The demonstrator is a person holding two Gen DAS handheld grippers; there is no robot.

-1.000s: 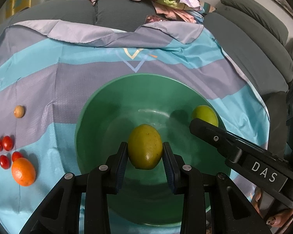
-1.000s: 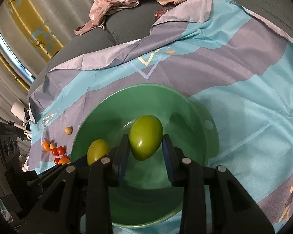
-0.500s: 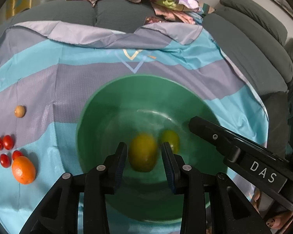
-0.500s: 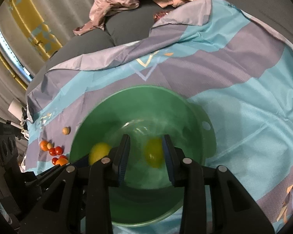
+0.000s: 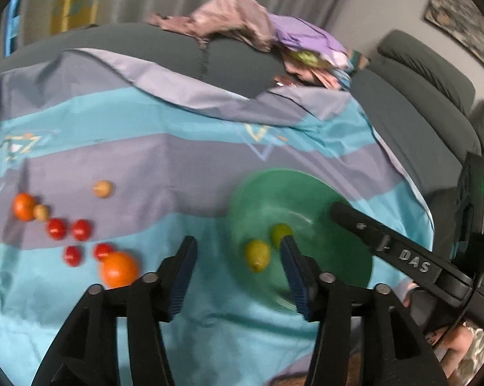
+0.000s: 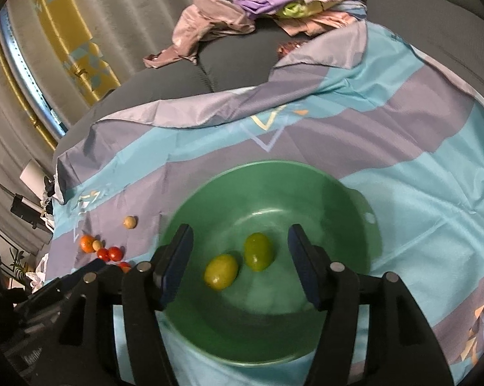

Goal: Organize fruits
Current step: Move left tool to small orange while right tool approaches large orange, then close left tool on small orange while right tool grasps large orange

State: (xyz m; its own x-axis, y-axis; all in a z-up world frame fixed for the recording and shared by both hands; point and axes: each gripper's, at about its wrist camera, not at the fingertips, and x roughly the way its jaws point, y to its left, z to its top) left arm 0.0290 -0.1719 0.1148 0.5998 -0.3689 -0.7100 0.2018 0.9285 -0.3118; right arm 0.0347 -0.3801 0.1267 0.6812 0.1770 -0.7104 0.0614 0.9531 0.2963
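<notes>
Fruits: two yellow-green ones lie side by side, nearly touching, on the floor of the green bowl (image 6: 354, 199). One is yellower (image 6: 221, 271), the other greener (image 6: 258, 251).

Left of the bowl on the striped cloth (image 5: 164, 160), counted in the left wrist view:
- two oranges: larger one (image 5: 119, 269) near the left tongs' fingers, smaller one (image 5: 23, 206) farther back;
- four red tomatoes (image 5: 56, 228), in two loose pairs between the oranges; one touches the larger orange;
- two small tan round fruits: one (image 5: 41, 212) against the smaller orange, one (image 5: 102, 188) apart, nearer the bowl.

Left tongs (image 5: 237, 271): spread wide, holding nothing, above the cloth at the bowl's left edge; the right-hand finger overlaps the bowl.

Right tongs (image 6: 238, 265): spread wide, holding nothing, above the bowl, both bowl fruits seen between the fingers.

The cloth covers a grey sofa (image 5: 412, 109). A pile of crumpled clothes (image 6: 274, 9) sits on the sofa behind the cloth. The left wrist view is motion-blurred.
</notes>
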